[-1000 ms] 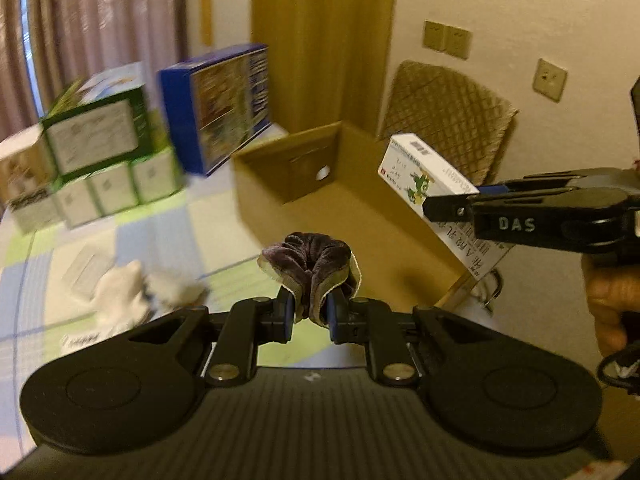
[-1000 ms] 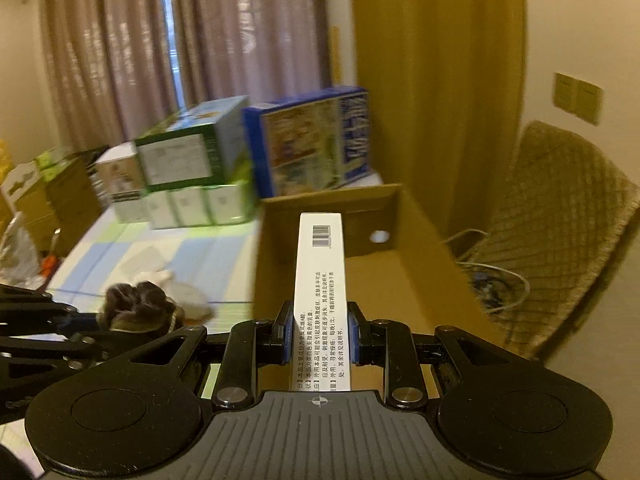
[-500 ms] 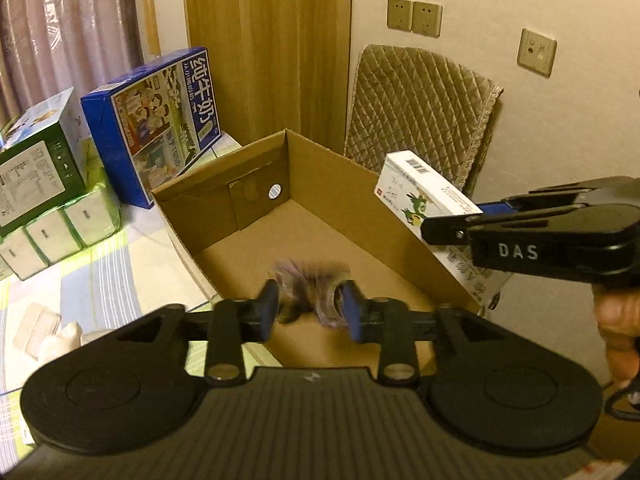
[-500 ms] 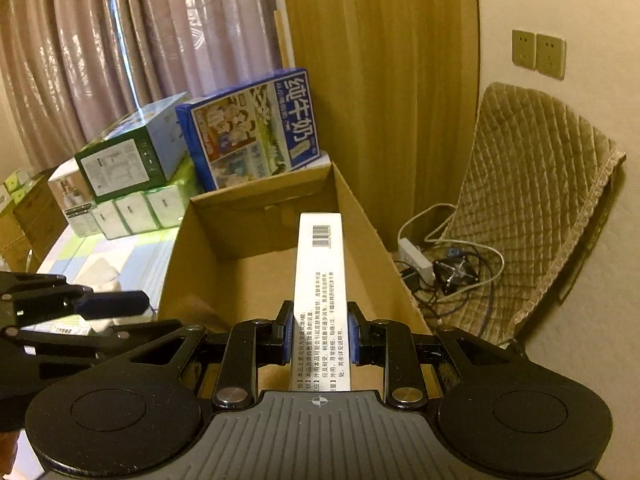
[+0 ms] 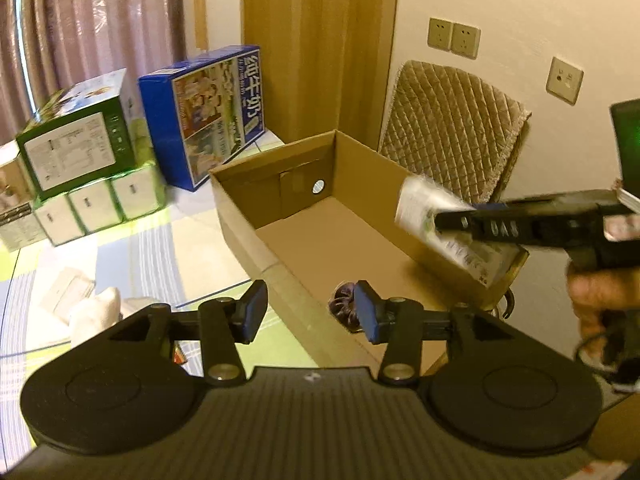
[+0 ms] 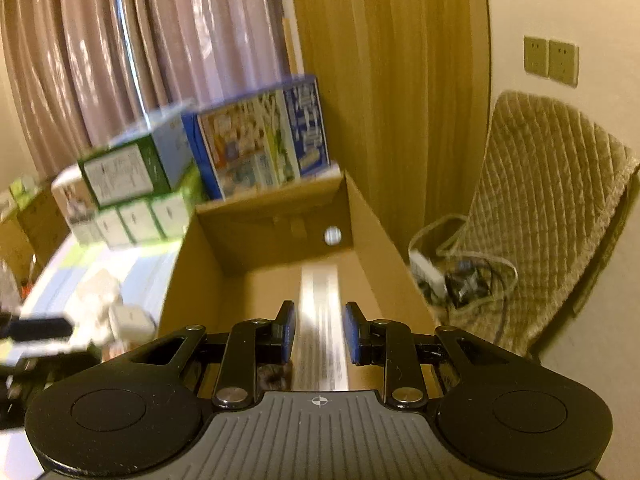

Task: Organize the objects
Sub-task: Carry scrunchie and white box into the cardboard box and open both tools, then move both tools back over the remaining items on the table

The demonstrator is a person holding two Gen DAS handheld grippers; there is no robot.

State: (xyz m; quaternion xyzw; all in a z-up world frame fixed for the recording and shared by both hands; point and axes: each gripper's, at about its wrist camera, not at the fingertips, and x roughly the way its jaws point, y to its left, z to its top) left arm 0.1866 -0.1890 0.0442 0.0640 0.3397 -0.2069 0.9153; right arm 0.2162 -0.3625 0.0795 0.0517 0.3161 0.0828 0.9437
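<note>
The left gripper (image 5: 308,312) hovers over the near left wall of the open brown cardboard box (image 5: 240,216), its blue-padded fingers spread wide with nothing between them. Just beside the right pad, the dark purple velvet scrunchie (image 5: 343,307) lies inside the box at its near end, partly hidden behind that finger. The right wrist view shows a dark fuzzy patch of it low beneath its own left finger.

The right gripper (image 6: 319,330) is over the box's near right side. Its fingers stand slightly parted, and the long white printed carton (image 6: 320,320) runs between them, blurred; whether the pads touch it cannot be told. In the left view this carton (image 5: 448,232) hangs tilted above the right wall's rim, with the person's hand (image 5: 600,300) behind the tool.

The rest of the box floor is bare cardboard, open up to the far wall with its small round hole (image 5: 319,186). The walls are upright and the top is open.

Left of the box, the pale green and blue checked tablecloth (image 5: 132,248) carries a white crumpled cloth (image 5: 96,312) near the left gripper. Farther back stand a green and white carton (image 5: 76,140) on a row of small white packs (image 5: 96,204), and a tall blue milk case (image 5: 208,112) just behind the box's far left corner. To the right, a beige quilted chair back (image 5: 452,132) rises just past the right wall.
</note>
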